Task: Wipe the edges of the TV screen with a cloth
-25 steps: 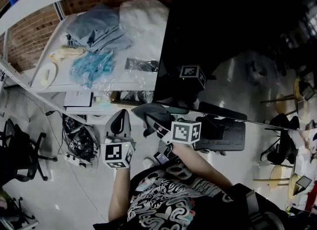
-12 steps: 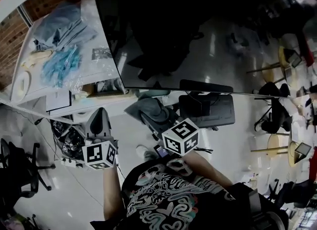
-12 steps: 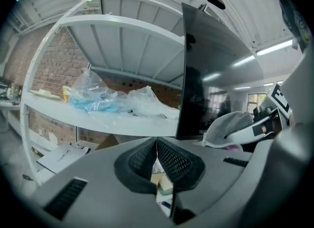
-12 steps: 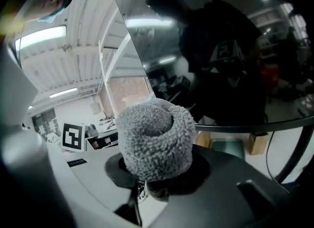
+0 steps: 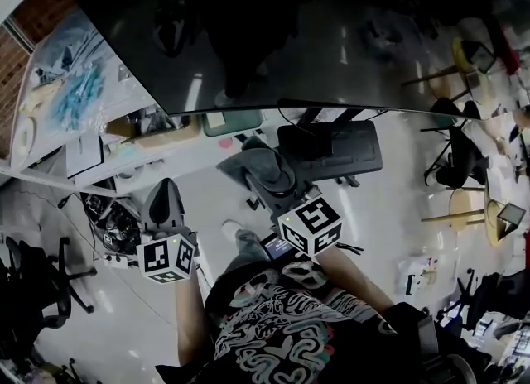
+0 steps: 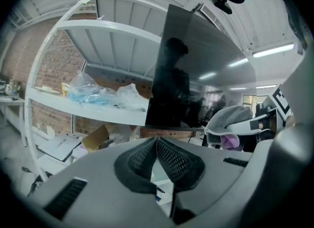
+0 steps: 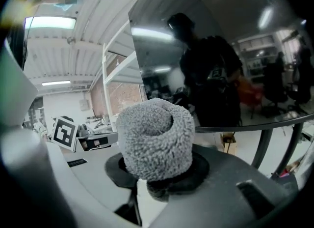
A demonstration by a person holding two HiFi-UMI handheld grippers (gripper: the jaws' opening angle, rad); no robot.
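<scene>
The cloth (image 7: 156,138) is bunched in the right gripper (image 5: 277,192), whose jaws are clamped on it. It sits just near of the TV (image 5: 331,35) bottom edge, apparently poised to wipe. The left gripper (image 6: 156,158), jaws together and empty, hangs further left, out of the way.

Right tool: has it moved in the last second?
Yes. The right tool, shut on the grey cloth, has dropped away from the TV screen's bottom edge, toward the person.
</scene>
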